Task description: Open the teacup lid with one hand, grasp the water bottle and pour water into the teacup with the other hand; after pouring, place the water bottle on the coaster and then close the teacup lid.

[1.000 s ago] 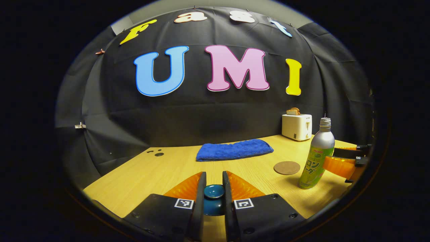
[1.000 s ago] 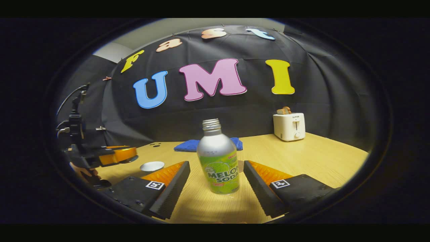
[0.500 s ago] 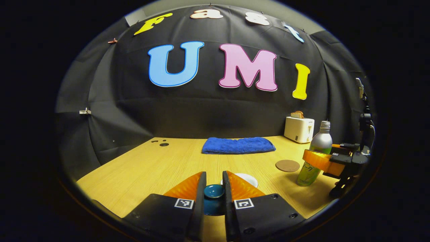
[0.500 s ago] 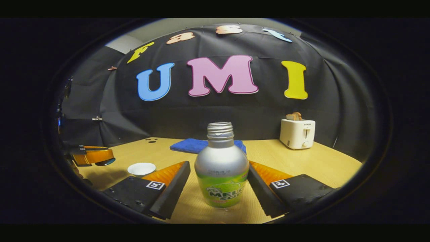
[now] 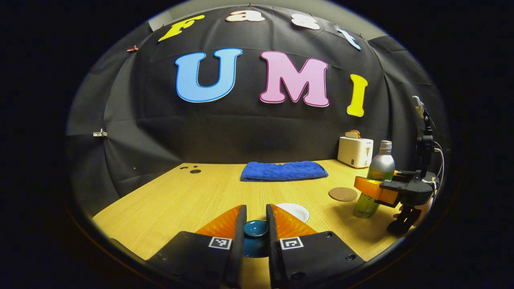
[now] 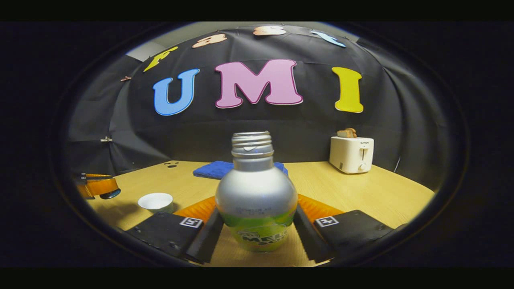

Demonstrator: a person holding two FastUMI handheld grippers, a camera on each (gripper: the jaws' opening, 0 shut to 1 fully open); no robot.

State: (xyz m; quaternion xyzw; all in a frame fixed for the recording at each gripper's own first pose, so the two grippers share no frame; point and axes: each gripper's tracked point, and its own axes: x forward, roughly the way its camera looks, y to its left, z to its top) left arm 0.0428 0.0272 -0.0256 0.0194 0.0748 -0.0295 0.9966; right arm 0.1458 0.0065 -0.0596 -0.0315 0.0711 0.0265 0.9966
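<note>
Silver-shouldered, green-labelled water bottle (image 6: 255,196) upright, clamped in right gripper (image 6: 255,228); white teacup (image 6: 156,202) open, leftward; left gripper (image 5: 255,228) pinching teal lid (image 5: 255,228).

Wooden table (image 5: 176,200): blue towel (image 5: 283,171), toaster (image 5: 355,151) (far edge), cork coaster (image 5: 342,194), white teacup (image 6: 156,202), bottle (image 6: 255,196).

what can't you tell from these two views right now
- Lid, left gripper view: only its knob shows between the left tool fingers; the rest is hidden.
- Cup, right gripper view: its inside is below the rim, so any water can't be seen.
- Bottle, right gripper view: its body hides whether the right tool fingers touch it.
</note>
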